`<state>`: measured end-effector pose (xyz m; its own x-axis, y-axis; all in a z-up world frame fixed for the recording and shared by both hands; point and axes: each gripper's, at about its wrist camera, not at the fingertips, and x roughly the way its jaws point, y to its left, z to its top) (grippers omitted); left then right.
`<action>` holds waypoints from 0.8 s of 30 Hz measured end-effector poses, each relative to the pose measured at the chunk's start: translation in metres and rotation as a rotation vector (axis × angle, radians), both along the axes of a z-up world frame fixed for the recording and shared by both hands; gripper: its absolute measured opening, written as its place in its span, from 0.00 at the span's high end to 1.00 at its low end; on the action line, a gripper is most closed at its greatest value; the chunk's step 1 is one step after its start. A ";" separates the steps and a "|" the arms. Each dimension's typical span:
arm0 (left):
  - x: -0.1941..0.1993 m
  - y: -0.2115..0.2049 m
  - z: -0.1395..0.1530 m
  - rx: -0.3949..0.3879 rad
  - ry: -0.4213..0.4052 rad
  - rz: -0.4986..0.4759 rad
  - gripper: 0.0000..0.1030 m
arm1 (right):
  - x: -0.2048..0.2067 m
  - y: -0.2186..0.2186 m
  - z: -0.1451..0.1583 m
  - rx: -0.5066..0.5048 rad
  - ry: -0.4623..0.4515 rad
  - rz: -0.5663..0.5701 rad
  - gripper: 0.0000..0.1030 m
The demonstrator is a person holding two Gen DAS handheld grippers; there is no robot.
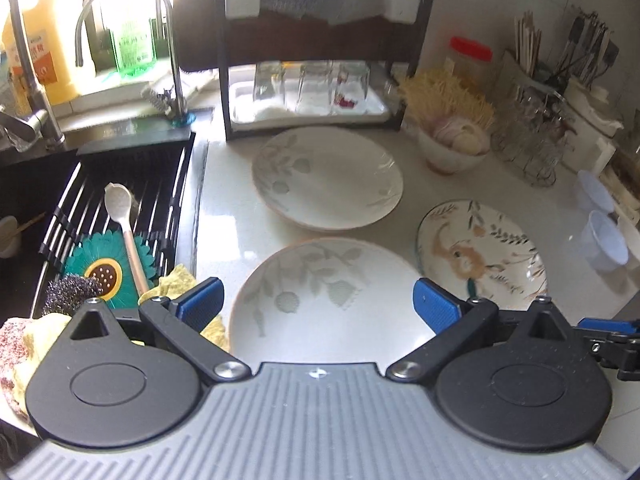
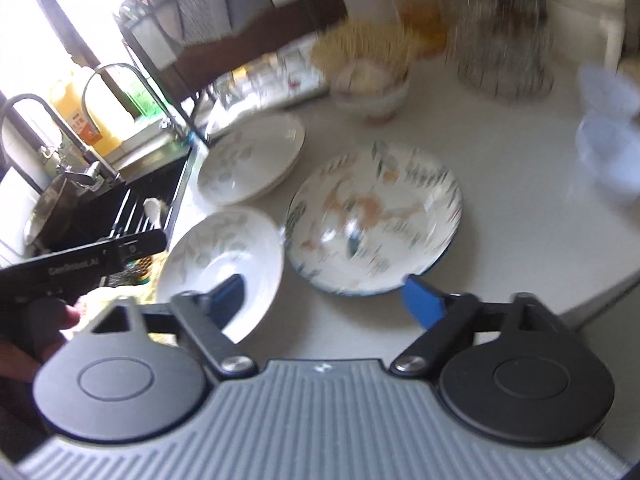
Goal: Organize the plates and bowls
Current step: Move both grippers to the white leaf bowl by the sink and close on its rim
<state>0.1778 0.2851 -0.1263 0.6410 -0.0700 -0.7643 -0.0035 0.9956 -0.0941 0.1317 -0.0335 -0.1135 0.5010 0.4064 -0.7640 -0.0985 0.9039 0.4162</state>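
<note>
Three plates are lying apart on the counter (image 1: 224,208) while I am holding the left gripper (image 1: 318,304) wide over the near plate (image 1: 332,300) and the right gripper (image 2: 324,300) wide, empty, beside the rabbit plate (image 2: 376,216), risking a rim chip if either closes off-centre.

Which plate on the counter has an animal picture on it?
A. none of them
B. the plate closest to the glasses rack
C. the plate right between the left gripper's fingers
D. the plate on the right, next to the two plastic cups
D. The plate with the orange animal and a dark rim lies to the right, near the plastic cups; the near leaf-print plate and far leaf-print plate show only pale leaves.
</note>
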 end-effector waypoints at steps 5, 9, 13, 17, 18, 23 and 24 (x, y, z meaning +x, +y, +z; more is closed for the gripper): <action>0.016 0.025 -0.029 -0.017 0.071 -0.073 0.02 | 0.004 0.023 -0.023 0.014 0.074 -0.035 0.33; 0.027 0.042 -0.050 -0.057 0.147 -0.103 0.19 | 0.007 0.040 -0.033 0.054 0.096 -0.061 0.49; 0.037 0.053 -0.065 -0.093 0.182 -0.125 0.26 | 0.009 0.049 -0.043 0.157 0.111 -0.097 0.55; 0.044 0.064 -0.076 -0.133 0.196 -0.131 0.38 | 0.014 0.062 -0.053 0.148 0.119 -0.113 0.55; 0.046 0.066 -0.078 -0.142 0.202 -0.131 0.42 | 0.015 0.064 -0.055 0.148 0.121 -0.113 0.55; 0.052 0.073 -0.083 -0.163 0.202 -0.137 0.64 | 0.021 0.081 -0.060 0.093 0.136 -0.075 0.56; 0.053 0.075 -0.083 -0.165 0.204 -0.136 0.69 | 0.022 0.084 -0.060 0.090 0.137 -0.066 0.58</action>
<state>0.2307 0.3596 -0.2096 0.4513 -0.2791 -0.8476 0.0937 0.9594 -0.2660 0.1538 0.0501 -0.1730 0.4222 0.4460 -0.7892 0.0228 0.8651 0.5011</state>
